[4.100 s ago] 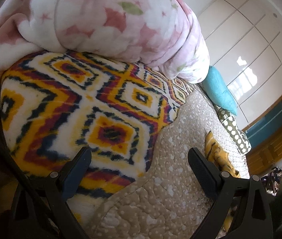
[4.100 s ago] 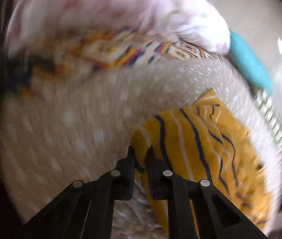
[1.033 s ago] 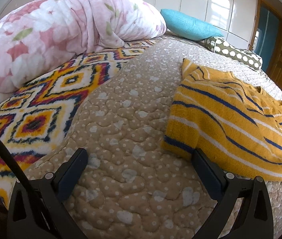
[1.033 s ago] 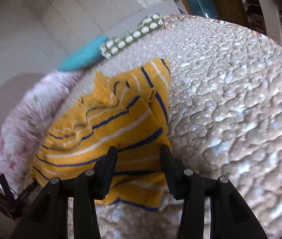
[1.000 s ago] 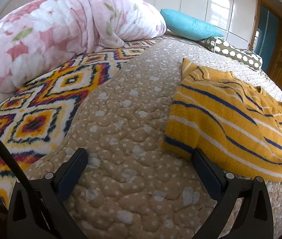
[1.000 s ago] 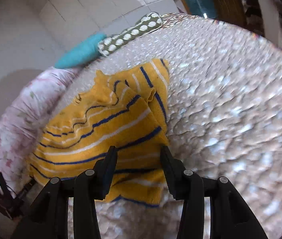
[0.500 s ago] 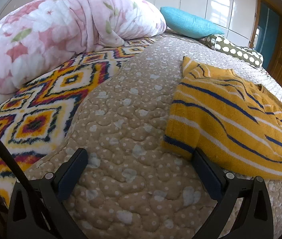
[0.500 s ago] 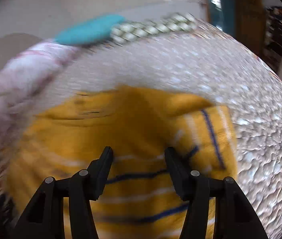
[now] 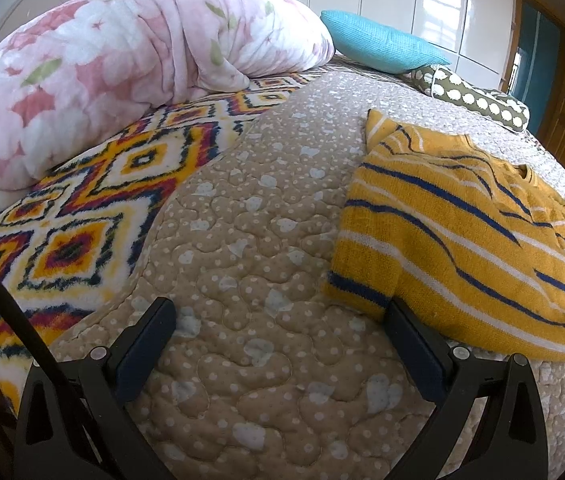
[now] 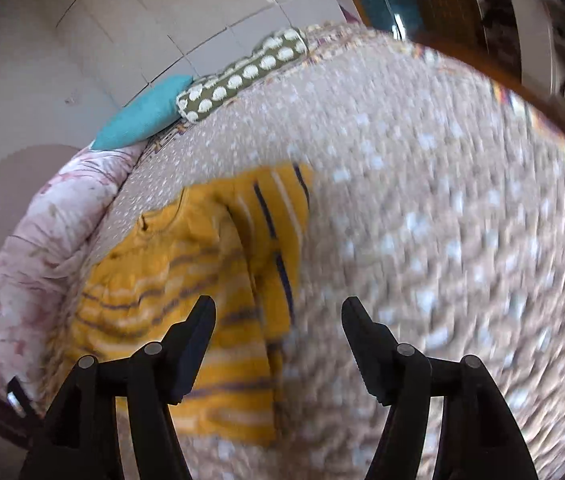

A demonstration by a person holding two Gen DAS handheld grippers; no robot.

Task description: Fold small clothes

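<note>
Sweater: the yellow striped sweater [image 9: 462, 248] lies flat on the quilt [image 9: 250, 240].
Left gripper [image 9: 282, 344]: I keep it released.
Right gripper [image 10: 278, 340]: released too.
Tip: I should grab corners evenly.

Both wrist cams low over bed, facing opposite ways; shared: yellow sweater [image 9: 462, 240] [image 10: 186, 280], teal pillow [image 9: 382, 44] [image 10: 142, 120].

Right hand-held gripper [image 10: 278, 320] opened wider, released striped sweater [image 10: 186, 300].

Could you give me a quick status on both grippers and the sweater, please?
Left gripper open, at the yellow striped sweater hem. Right gripper open, holding nothing. Sweater flat on the quilt, unfolded. Nothing in the way.
</note>
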